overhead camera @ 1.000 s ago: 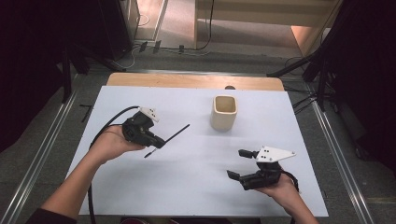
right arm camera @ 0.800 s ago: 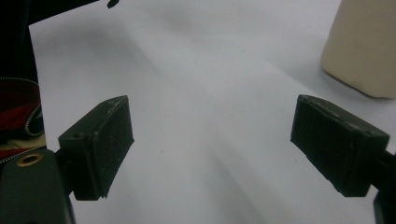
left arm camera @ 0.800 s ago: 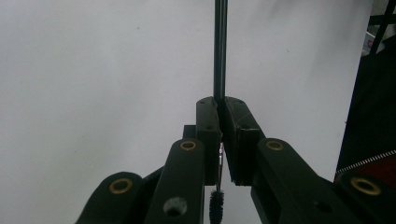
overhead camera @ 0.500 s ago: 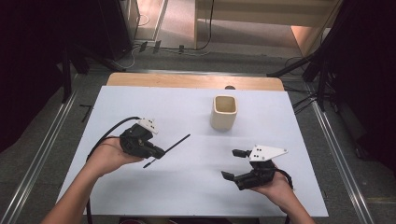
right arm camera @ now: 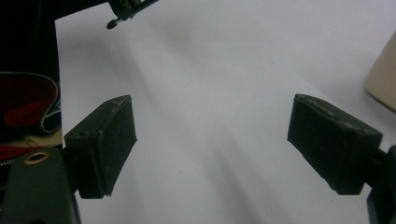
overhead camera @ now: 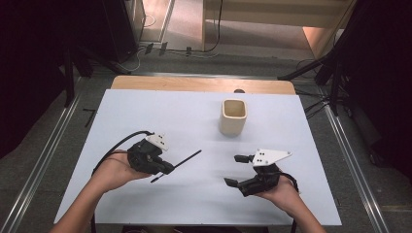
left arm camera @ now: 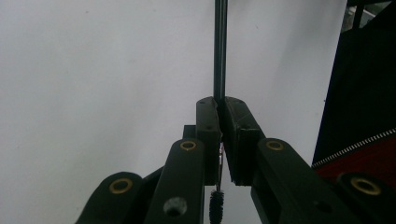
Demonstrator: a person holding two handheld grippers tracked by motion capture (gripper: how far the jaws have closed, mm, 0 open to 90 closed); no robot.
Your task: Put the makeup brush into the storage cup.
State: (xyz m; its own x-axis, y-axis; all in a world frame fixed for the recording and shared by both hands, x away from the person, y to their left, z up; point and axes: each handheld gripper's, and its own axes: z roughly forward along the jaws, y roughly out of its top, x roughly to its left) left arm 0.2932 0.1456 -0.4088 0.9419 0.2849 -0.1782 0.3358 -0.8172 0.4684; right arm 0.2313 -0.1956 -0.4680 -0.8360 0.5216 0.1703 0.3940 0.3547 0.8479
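Observation:
My left gripper (overhead camera: 164, 168) (left arm camera: 219, 103) is shut on a thin black rod (overhead camera: 187, 159) (left arm camera: 220, 46), which sticks out up and to the right, just above the white table. A small bristled end (left arm camera: 215, 206) of the rod shows behind the closed jaws. Near the front right of the table, my right gripper (overhead camera: 233, 170) (right arm camera: 210, 140) stands open, its pads wide apart with nothing between them. A beige square cup (overhead camera: 233, 116) (right arm camera: 383, 77) stands upright farther back, between the two hands. The rod's near end (right arm camera: 112, 23) shows in the right gripper view.
The white table top (overhead camera: 194, 111) has a wooden strip (overhead camera: 194, 83) along its far edge. Metal rails (overhead camera: 43, 160) run on the floor at both sides. A cable (overhead camera: 119, 145) loops back from my left gripper.
My left hand has drawn back toward the near edge of the table with the rod still in its jaws. The right hand has barely moved.

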